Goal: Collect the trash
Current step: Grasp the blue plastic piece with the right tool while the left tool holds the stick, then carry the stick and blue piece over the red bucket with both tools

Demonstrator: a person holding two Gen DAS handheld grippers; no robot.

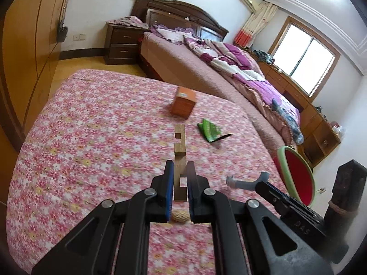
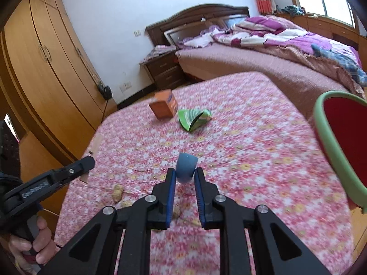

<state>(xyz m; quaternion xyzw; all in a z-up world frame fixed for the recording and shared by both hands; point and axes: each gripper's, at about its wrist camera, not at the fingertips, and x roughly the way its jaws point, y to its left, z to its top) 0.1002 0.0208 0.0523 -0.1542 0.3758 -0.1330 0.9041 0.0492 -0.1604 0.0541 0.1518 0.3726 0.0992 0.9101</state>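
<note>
We hold a notched wooden piece [image 1: 179, 158] upright in the left gripper [image 1: 179, 168], jaws closed on it, above the flowered cloth [image 1: 91, 126]. Our right gripper [image 2: 185, 174] pinches a blue cup [image 2: 186, 167], jaws narrow. Orange box [image 2: 164, 106] & green wrapper [image 2: 192, 119] lie further away, near each other. Red bin w/ green rim [image 2: 321, 128] stands at right.
</note>
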